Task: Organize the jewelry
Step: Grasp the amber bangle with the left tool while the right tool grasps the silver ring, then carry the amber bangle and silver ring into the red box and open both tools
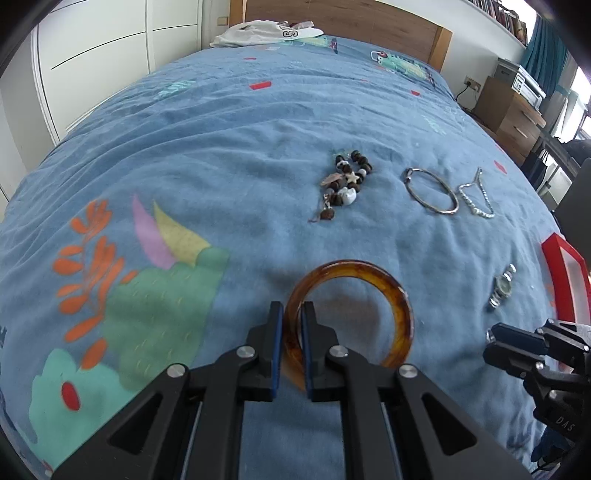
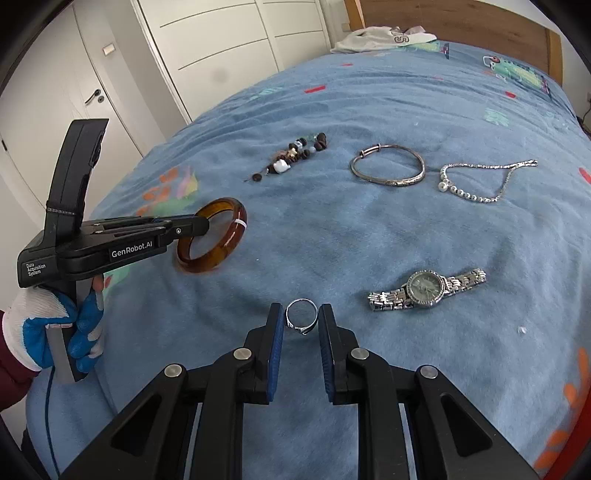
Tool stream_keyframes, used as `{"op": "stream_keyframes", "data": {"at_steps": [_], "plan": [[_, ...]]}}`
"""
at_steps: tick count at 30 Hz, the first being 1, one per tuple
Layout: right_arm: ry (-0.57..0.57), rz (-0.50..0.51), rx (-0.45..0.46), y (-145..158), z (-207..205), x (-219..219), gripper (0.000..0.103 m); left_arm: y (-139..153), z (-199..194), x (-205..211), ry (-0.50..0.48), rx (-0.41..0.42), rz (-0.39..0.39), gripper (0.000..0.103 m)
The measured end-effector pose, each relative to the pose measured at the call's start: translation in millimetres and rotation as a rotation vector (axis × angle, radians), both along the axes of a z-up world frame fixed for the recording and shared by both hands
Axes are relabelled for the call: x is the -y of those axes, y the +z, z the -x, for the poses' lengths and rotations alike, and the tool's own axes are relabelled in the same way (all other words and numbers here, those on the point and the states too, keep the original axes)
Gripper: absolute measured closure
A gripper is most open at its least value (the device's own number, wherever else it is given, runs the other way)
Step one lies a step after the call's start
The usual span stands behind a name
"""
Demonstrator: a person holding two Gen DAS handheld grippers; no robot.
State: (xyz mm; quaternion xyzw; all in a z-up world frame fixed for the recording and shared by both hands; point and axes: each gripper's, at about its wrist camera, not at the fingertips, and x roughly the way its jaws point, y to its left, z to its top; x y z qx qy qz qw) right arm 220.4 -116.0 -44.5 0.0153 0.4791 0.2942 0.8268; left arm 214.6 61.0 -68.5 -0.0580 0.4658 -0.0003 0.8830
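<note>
My left gripper (image 1: 291, 314) is shut on the rim of an amber bangle (image 1: 391, 291), held just above the blue bedspread; it also shows in the right wrist view (image 2: 218, 240). My right gripper (image 2: 301, 317) is shut on a small silver ring (image 2: 302, 316) held upright between its blue pads. On the bed lie a dark bead bracelet (image 1: 347, 177), a silver bangle (image 2: 388, 166), a silver chain bracelet (image 2: 484, 184) and a silver watch (image 2: 428, 286).
A red box (image 1: 565, 269) sits at the right edge of the bed. White clothing (image 1: 266, 33) lies by the wooden headboard. White wardrobe doors (image 2: 221, 37) stand to the left, a wooden nightstand (image 1: 509, 114) to the right.
</note>
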Motion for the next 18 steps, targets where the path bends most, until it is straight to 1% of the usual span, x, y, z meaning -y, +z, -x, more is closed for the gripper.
{"op": "stream_keyframes", "data": {"at_steps": [4,9,13,18], "plan": [[-0.014,-0.015,0.022,14.4,18.2,7.2,0.084,13.8,14.5,4.1,-0.014,0.015,0.002,0.094],[-0.043,-0.026,0.050,32.3,38.7,23.8,0.084,36.3,32.7,21.9,-0.053,0.040,0.018,0.094],[-0.085,-0.026,0.076,46.8,59.1,47.6,0.084,56.8,48.1,49.2,-0.106,0.066,0.032,0.094],[-0.166,-0.011,0.103,62.8,90.6,97.5,0.084,78.2,61.0,92.7,-0.188,0.093,0.038,0.094]]}}
